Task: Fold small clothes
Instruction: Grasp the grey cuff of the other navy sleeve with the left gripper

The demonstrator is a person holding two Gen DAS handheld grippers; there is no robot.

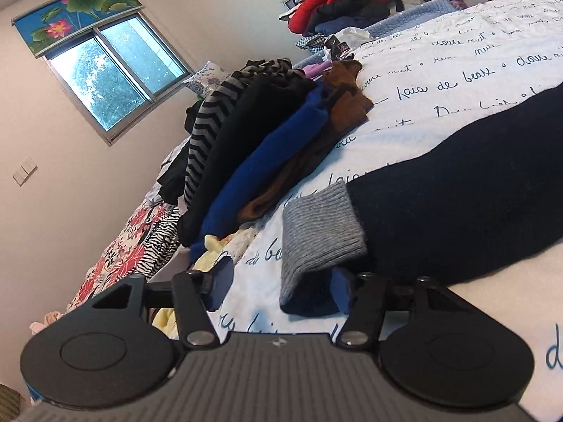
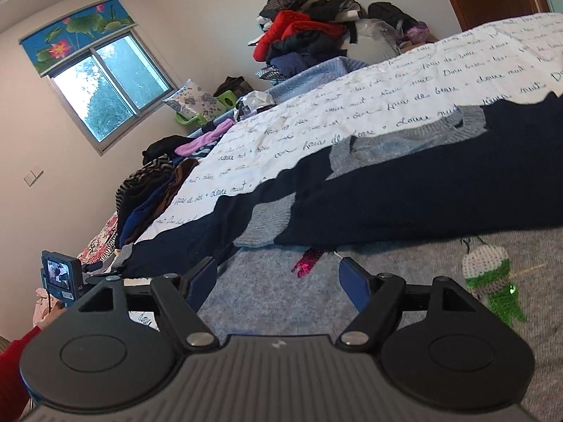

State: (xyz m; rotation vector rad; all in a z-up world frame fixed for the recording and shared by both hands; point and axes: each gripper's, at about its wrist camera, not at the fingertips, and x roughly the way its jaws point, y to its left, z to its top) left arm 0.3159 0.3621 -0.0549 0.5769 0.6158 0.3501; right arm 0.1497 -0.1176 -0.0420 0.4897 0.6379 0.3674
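Left hand-held gripper (image 1: 281, 281) half open around the grey cuff (image 1: 316, 232) of the navy sweater (image 1: 457, 193); right pad against the cuff, left pad apart. Right hand-held gripper (image 2: 278, 281) wide, holding nothing, low over the sweater's grey hem. Sweater spread on the bed (image 1: 440, 81). Folded pile (image 1: 253, 154) close only in left view; sequin patches (image 2: 492, 281) and a red sleeve (image 2: 14, 362) only in right view.
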